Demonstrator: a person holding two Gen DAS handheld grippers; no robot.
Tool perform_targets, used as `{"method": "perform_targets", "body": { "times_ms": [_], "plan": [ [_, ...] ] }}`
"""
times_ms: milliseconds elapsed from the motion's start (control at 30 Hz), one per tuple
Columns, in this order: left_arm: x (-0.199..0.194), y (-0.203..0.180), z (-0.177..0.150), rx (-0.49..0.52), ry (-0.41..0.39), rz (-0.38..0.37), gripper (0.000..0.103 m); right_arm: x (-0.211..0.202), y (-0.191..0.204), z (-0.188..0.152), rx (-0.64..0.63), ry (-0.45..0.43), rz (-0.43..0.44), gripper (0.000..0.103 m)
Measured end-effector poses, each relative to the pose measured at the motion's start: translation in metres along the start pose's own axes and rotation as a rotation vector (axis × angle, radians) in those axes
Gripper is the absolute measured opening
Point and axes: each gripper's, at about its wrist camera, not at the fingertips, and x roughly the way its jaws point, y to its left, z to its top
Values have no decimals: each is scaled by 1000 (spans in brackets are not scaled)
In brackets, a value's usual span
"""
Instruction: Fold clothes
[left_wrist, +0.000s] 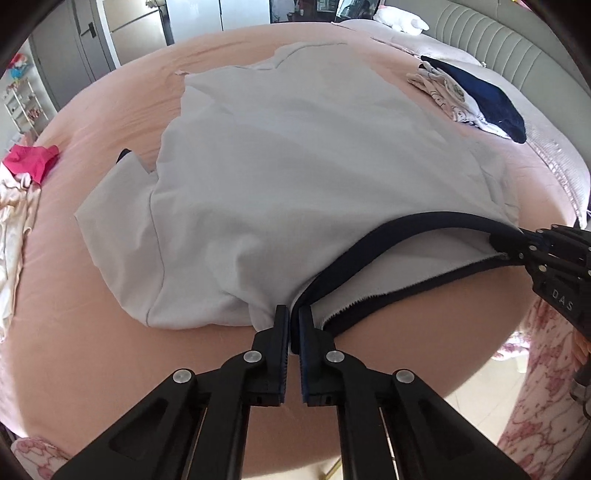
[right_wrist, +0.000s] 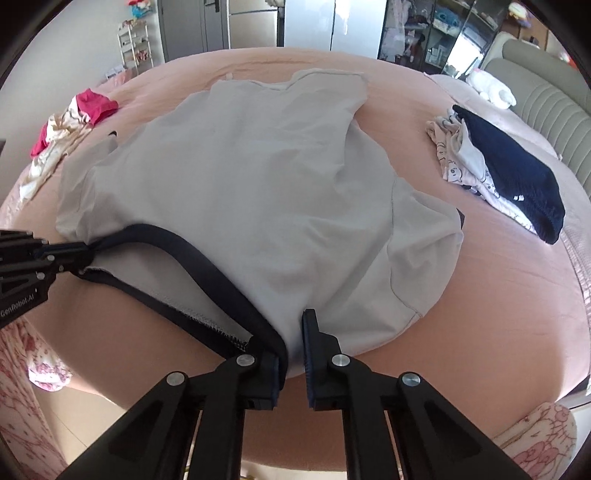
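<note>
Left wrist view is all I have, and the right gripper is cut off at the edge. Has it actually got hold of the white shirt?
Observer: Yes. The right gripper is shut on the white shirt, right where the dark collar ends.
Operator: And the sleeve on that side?
Observer: That sleeve lies spread outward on the bed, not folded in.
Operator: Can you see its cuff?
Observer: A bit of the dark cuff peeks out at the sleeve's far edge.
</note>
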Motion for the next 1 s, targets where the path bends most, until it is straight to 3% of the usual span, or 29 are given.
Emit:
{"method": "perform_targets", "body": {
  "times_ms": [100, 167, 267, 333, 467, 500, 533, 567, 600, 667, 767, 900, 1000],
  "plan": [
    [-6, 5, -8, -15, 19, -59, 3, -7, -4, 1, 17, 0, 27, 6],
    [-8, 10, -14, -41, 35, -142, 3, -8, 0, -1, -16, 7, 8, 6],
    [-12, 23, -20, -139, 52, -324, 4, -5, 0, -10, -21, 39, 6, 7],
    [-24, 37, -23, -217, 22, -365, 6, -7, -4, -11, 5, 54, 41, 12],
    [-51, 93, -21, -446, -134, -280, 14, -29, -18, -3, 73, 19, 129, 26],
    [-50, 109, -20, -508, -163, -264, 25, -38, -21, 1, 95, -12, 146, 30],
    [-44, 128, -17, -570, -173, -249, 46, -46, -23, 6, 111, -43, 156, 44],
    [-35, 149, -12, -637, -175, -241, 56, -50, -22, 12, 115, -65, 167, 58],
    [-27, 162, -8, -694, -185, -257, 64, -52, -19, 19, 113, -82, 177, 60],
    [-10, 183, 3, -759, -176, -291, 64, -44, -3, 39, 73, -78, 195, 61],
    [16, 194, 25, -747, -154, -306, 64, -30, 35, 66, 13, -79, 258, 61],
    [45, 198, 42, -729, -61, -369, 64, -2, 95, 107, -44, -71, 347, 61],
    [47, 191, 46, -609, -54, -299, 63, 28, 131, 138, -57, -48, 366, 61]
  ]
}}
